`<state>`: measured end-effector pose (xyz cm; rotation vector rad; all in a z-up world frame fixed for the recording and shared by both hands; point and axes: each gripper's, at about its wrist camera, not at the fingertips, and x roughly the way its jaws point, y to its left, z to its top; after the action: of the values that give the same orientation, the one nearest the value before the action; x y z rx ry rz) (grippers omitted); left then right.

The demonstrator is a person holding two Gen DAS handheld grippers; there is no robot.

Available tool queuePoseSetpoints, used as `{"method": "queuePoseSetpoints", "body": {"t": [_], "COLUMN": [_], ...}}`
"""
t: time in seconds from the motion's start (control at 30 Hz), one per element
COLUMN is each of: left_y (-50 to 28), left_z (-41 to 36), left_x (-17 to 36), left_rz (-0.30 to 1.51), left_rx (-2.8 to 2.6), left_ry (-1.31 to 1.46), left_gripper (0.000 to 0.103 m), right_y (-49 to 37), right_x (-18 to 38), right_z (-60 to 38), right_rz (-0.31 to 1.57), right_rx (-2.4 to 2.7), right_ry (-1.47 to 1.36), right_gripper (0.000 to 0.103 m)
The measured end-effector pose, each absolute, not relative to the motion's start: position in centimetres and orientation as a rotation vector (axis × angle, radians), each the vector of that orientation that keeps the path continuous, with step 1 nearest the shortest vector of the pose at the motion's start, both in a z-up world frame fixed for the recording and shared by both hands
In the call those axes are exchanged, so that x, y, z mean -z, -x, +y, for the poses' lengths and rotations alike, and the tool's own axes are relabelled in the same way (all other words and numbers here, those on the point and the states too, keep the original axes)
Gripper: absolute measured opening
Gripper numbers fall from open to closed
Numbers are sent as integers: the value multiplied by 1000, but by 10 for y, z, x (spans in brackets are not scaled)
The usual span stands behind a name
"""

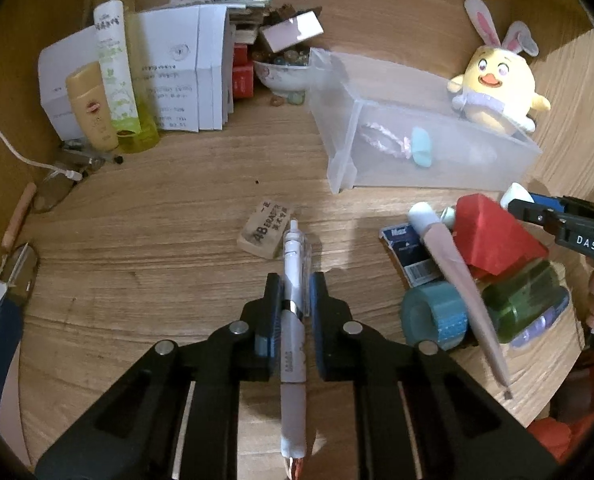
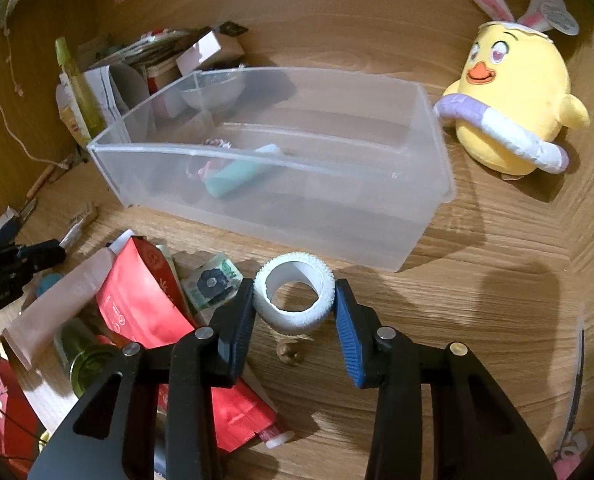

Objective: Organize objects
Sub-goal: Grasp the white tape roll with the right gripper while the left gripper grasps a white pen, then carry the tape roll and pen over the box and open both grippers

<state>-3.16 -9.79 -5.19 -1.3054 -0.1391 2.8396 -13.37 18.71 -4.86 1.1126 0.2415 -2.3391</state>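
Note:
My left gripper is shut on a white pen that points forward, just above the wooden table; an eraser lies just ahead. My right gripper is shut on a white tape roll and holds it above the table, in front of the clear plastic bin. The bin holds a mint-green item and a pink cord. The right gripper also shows at the right edge of the left wrist view.
A pile at the table front holds a red pouch, pink tube, blue tape and green roll. A yellow chick plush stands right of the bin. Bottles, boxes and a bowl crowd the back left.

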Motion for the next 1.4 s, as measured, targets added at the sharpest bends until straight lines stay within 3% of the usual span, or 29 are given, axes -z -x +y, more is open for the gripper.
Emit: {"method": "queuePoseSetpoints", "body": {"t": [1.4], "left_y": [49], "left_z": [-79], "left_x": [-77], "left_rz": [-297], "left_rx": [-2914], "left_ry": [776], "left_gripper": [10], "right_y": [140], "right_x": [-46], "right_z": [192], "right_rz": [100], "right_rx": [2416], "right_ry": [-760], "right_gripper": [35]}}
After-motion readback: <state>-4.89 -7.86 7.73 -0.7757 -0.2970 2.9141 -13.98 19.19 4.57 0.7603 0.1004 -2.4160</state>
